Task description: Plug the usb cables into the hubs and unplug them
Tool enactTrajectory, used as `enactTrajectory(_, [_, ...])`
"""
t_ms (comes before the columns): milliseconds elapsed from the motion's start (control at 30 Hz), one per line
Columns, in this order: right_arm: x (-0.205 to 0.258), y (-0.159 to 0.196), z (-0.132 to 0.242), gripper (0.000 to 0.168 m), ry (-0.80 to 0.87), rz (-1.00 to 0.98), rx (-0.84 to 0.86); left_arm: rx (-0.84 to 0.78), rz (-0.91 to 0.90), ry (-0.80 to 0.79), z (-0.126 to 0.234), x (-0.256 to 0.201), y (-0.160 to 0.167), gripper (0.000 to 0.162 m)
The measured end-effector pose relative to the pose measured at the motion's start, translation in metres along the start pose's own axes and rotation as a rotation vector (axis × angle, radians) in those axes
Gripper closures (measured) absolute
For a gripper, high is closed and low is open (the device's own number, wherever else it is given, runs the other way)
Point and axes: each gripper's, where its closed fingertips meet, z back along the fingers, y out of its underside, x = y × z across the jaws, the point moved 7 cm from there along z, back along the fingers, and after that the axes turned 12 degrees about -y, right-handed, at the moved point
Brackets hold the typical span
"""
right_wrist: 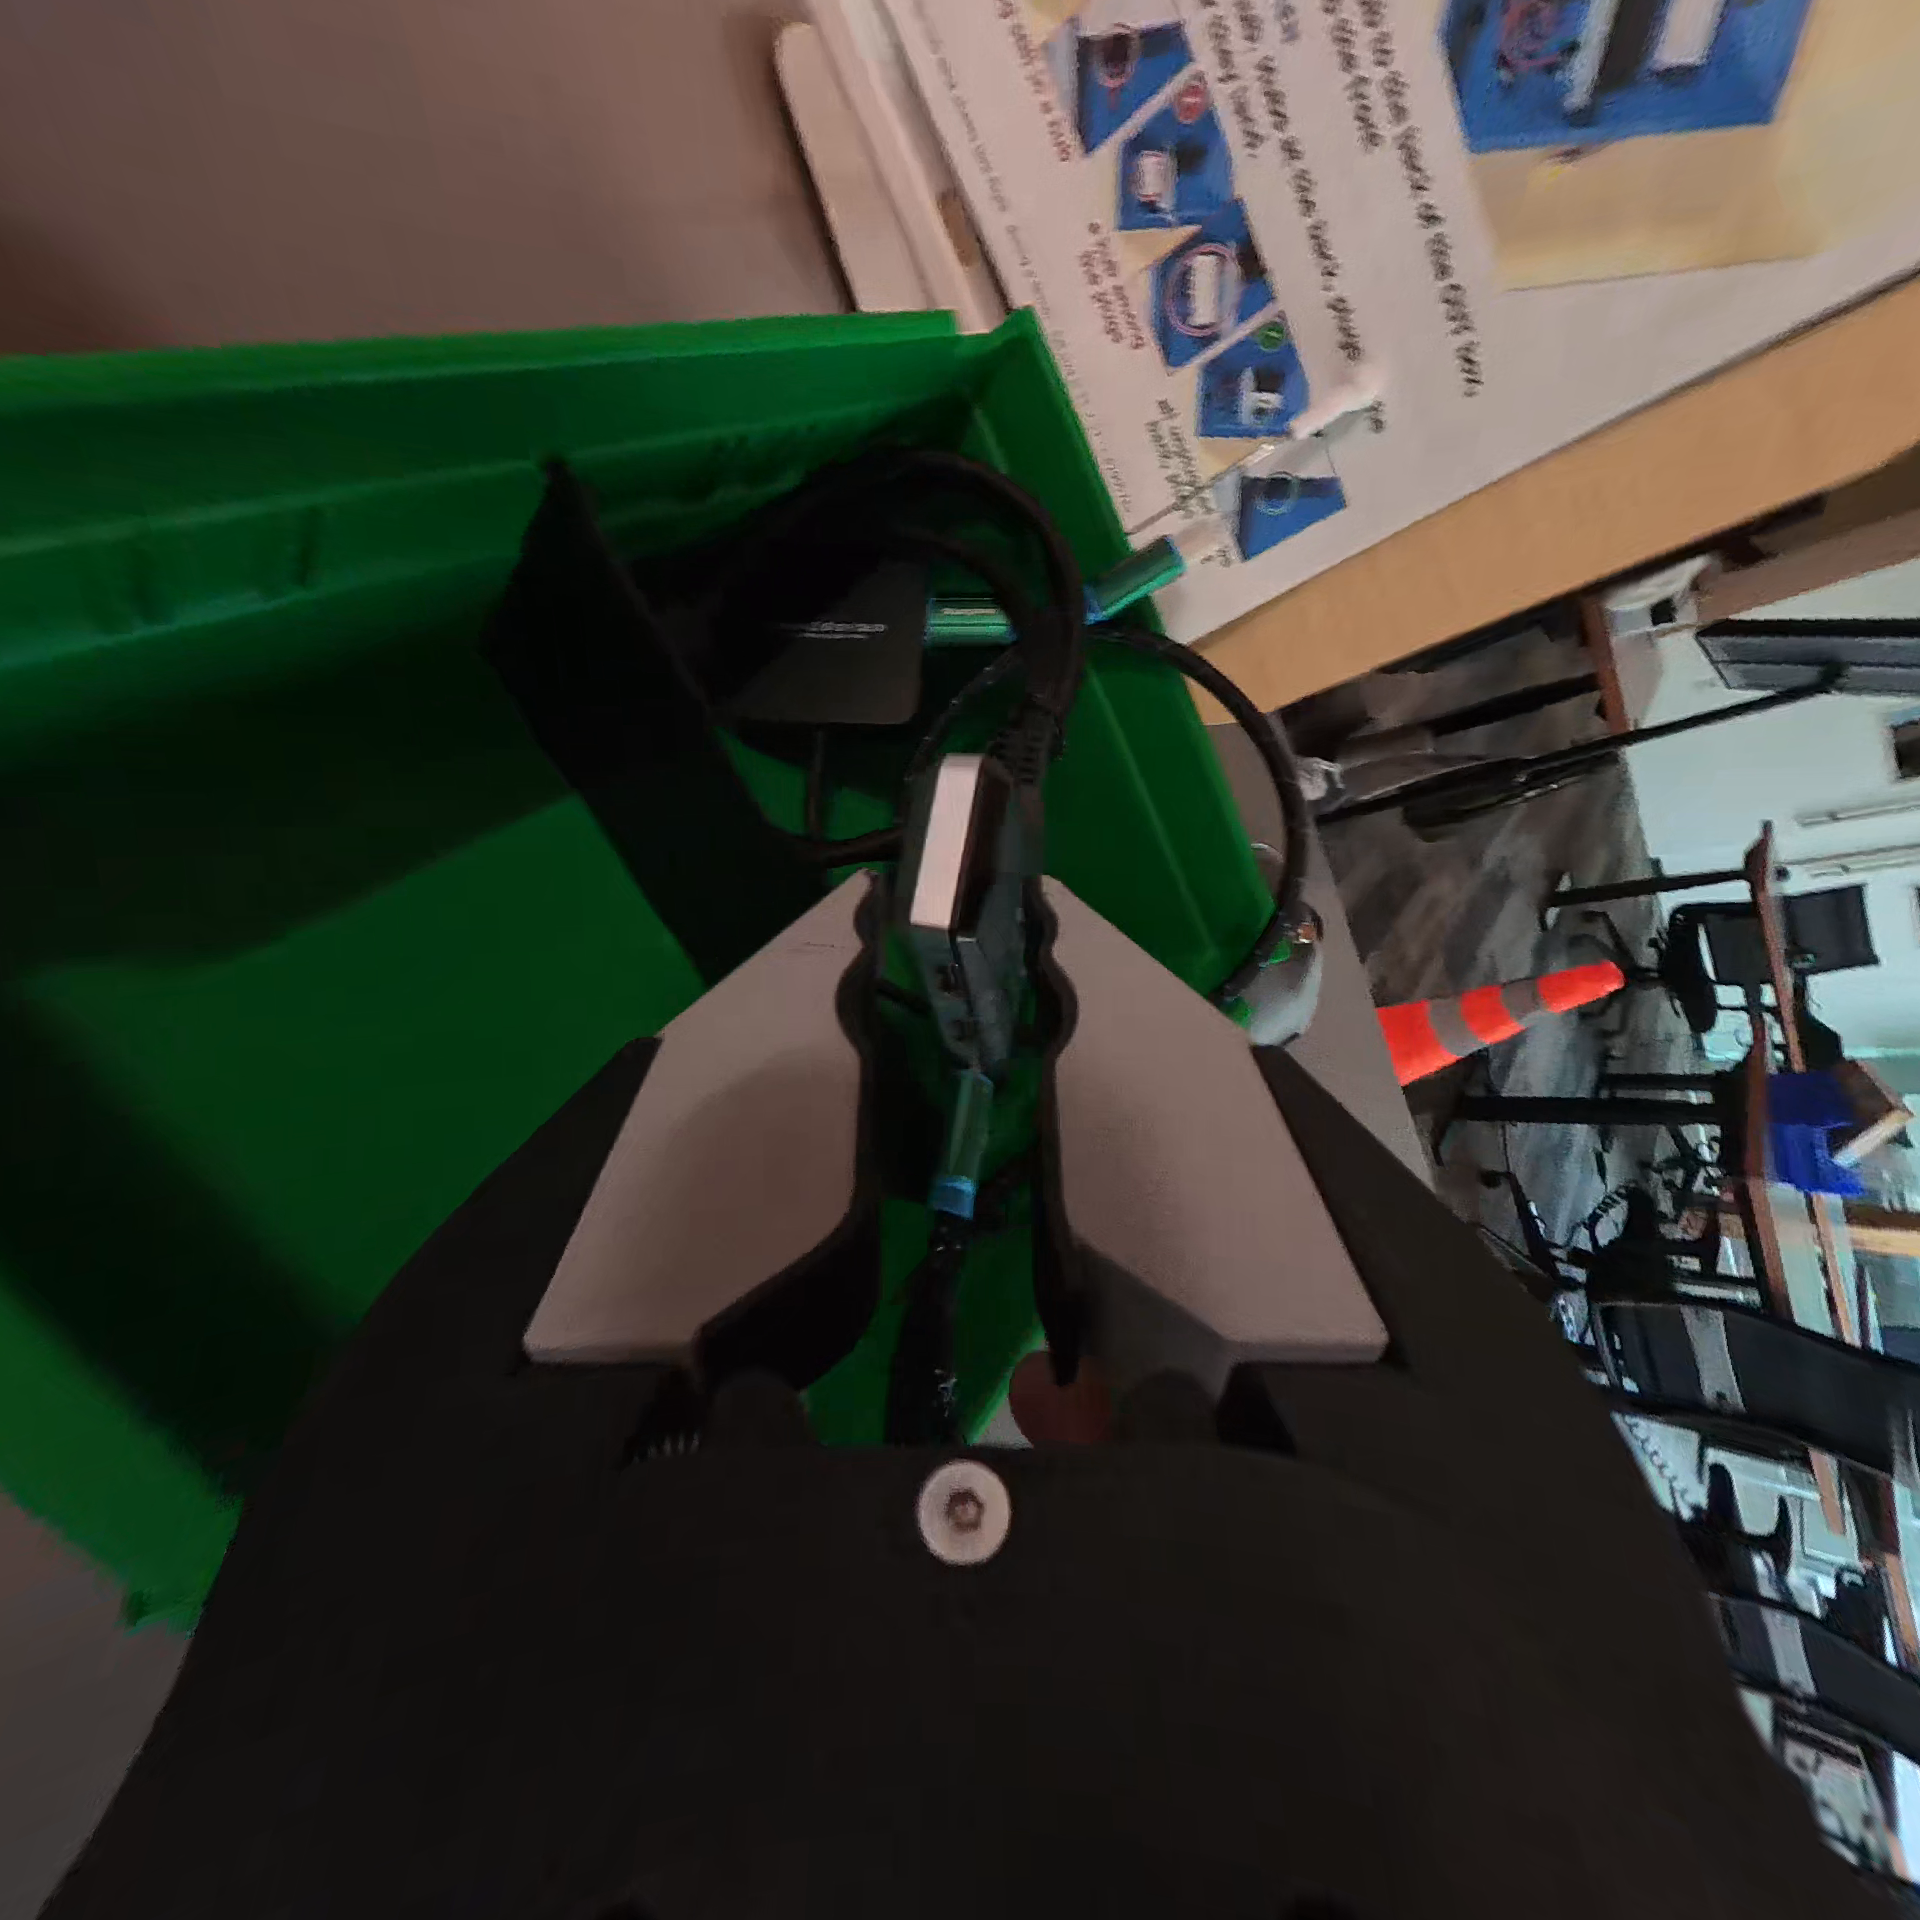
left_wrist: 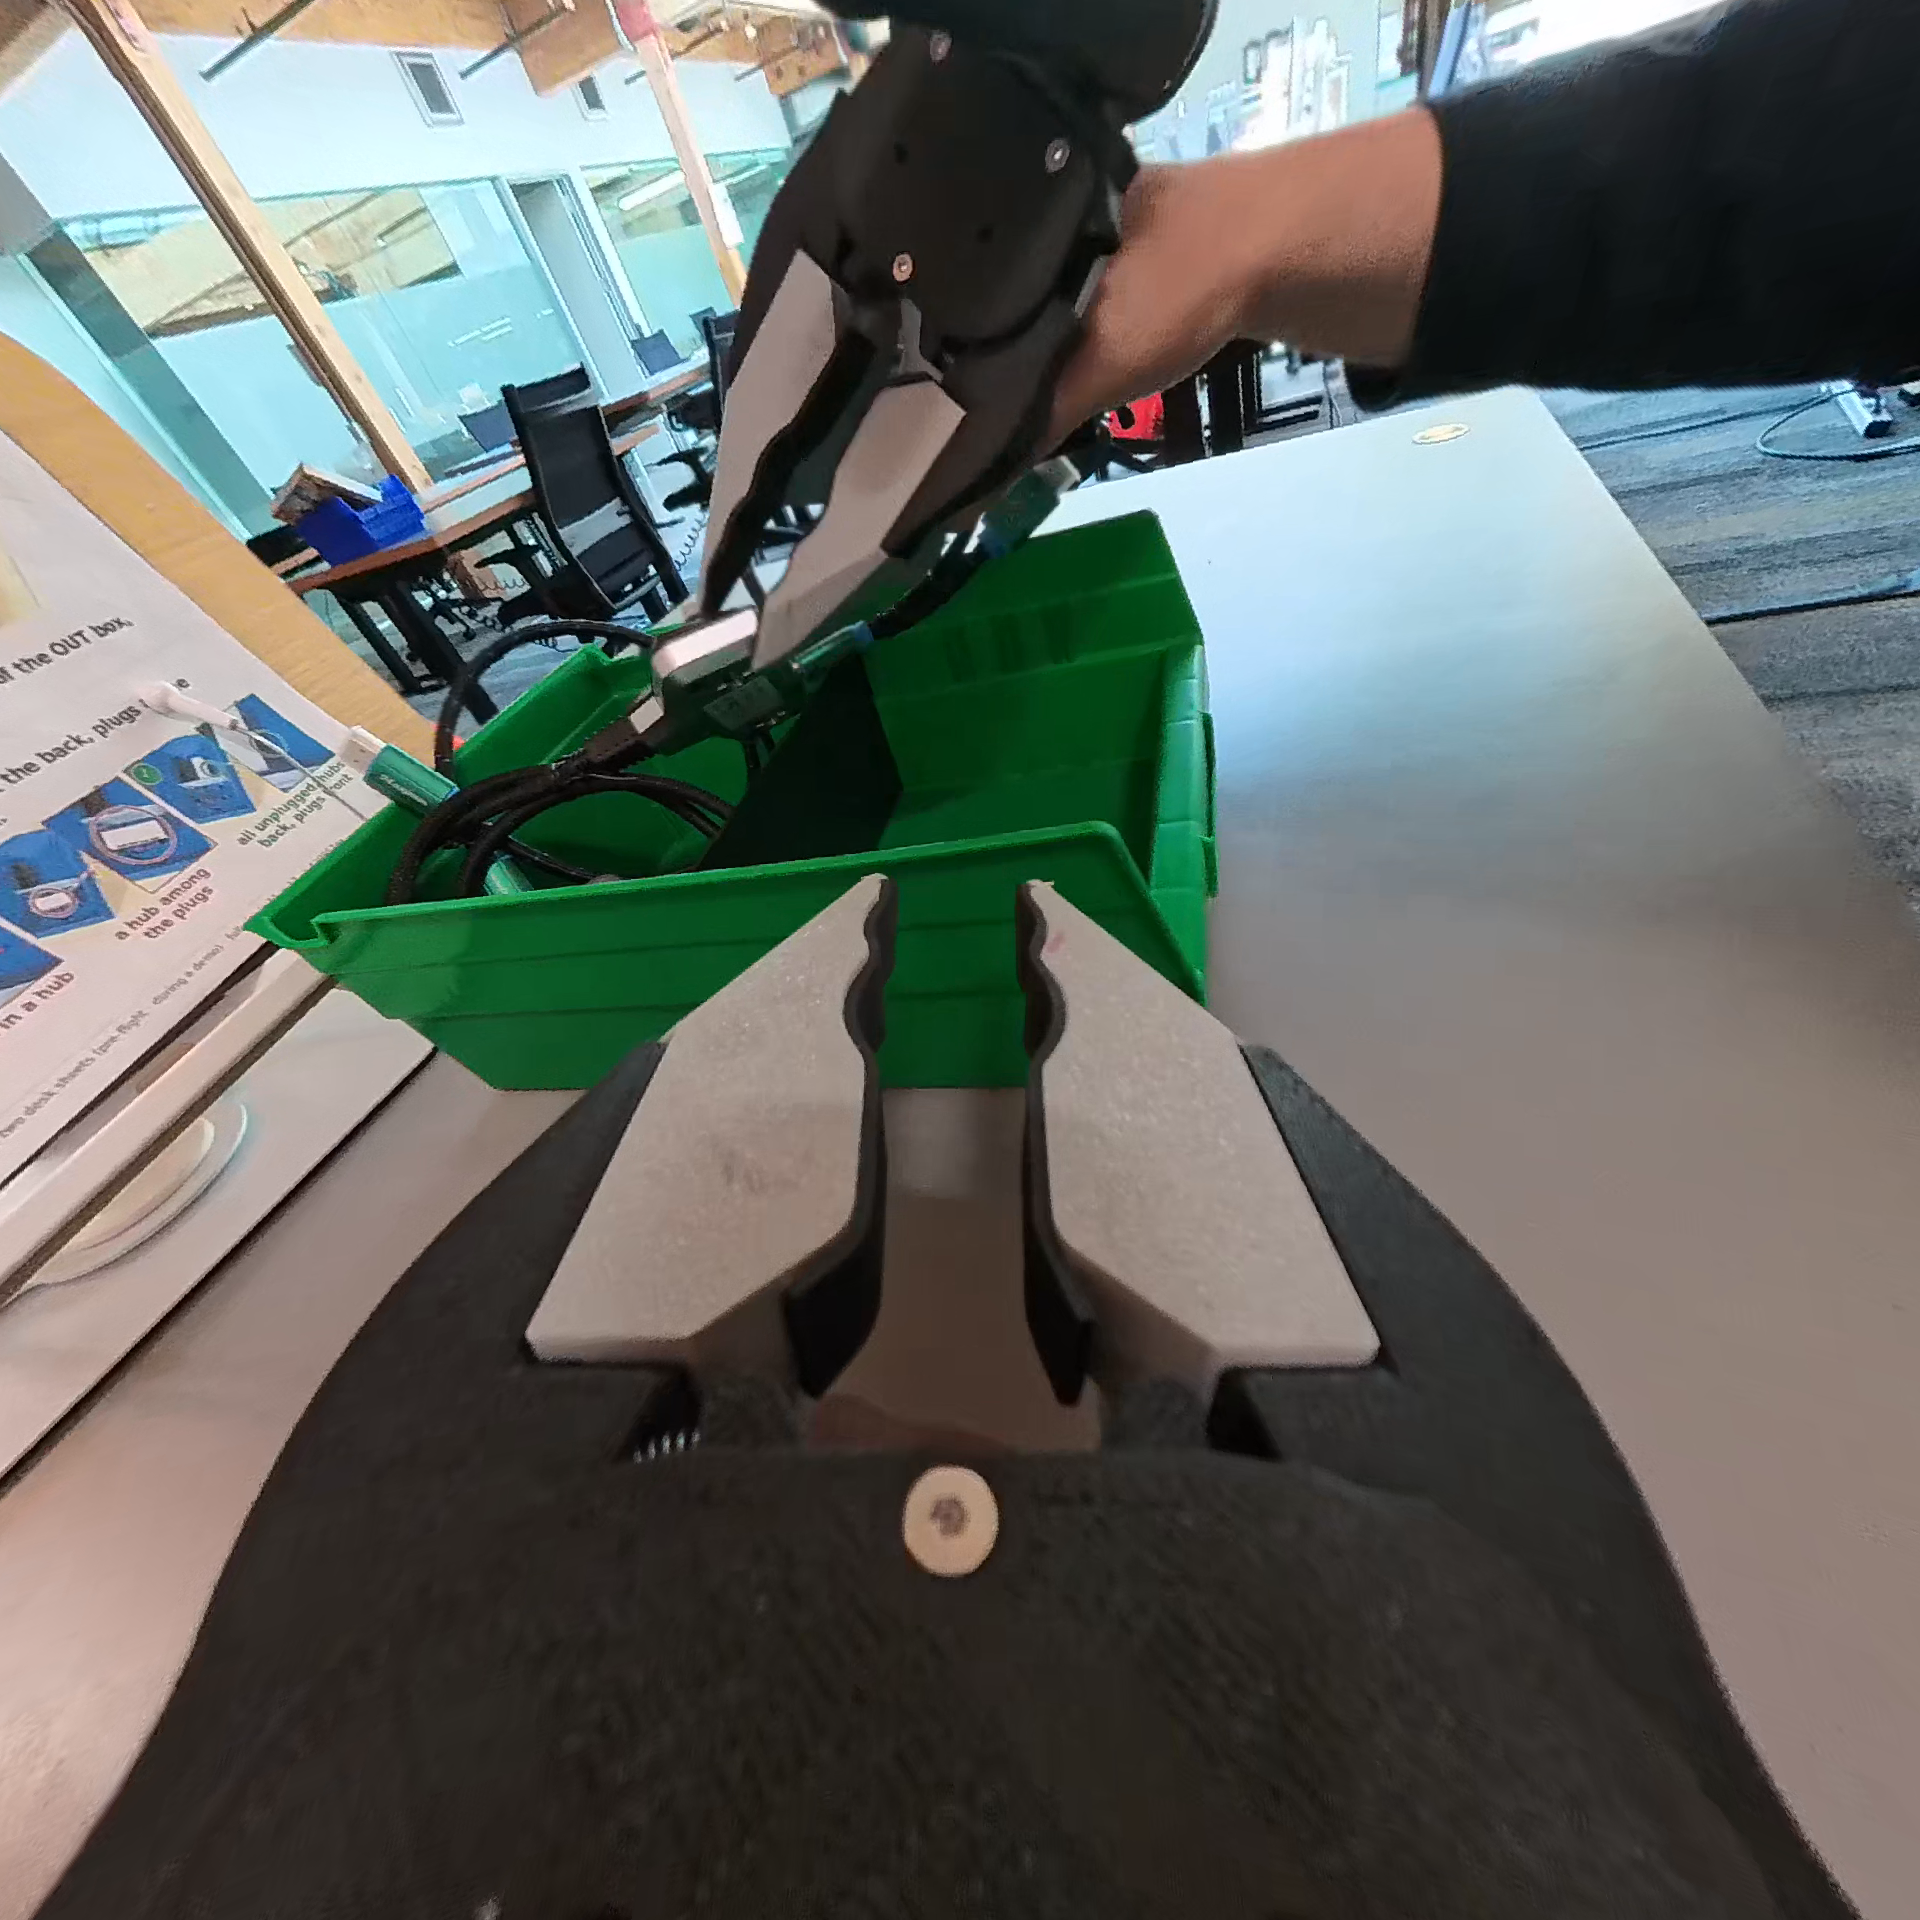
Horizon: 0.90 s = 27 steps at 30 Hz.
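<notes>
Hub (right_wrist: 961, 914), grey, clamped in the right gripper (right_wrist: 956, 940) at frame centre above the green bin (right_wrist: 312, 1039); black cables (right_wrist: 1039, 582) tangle behind; left gripper (left_wrist: 951, 914) gapes empty.

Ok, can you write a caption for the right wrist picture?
Right gripper shut on a grey hub, its black cables trailing into the green bin.

A printed sheet (left_wrist: 94, 831) with blue pictures is propped left of the green bin. An orange striped cone (right_wrist: 1496, 1013) is seen on the floor beyond.
</notes>
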Motion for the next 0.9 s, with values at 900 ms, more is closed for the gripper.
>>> enactTrajectory(900, [-0.097,0.013,-0.04,0.149,-0.867,-0.369,0.644,-0.006,0.033,0.005,0.0,0.003,-0.001,0.142])
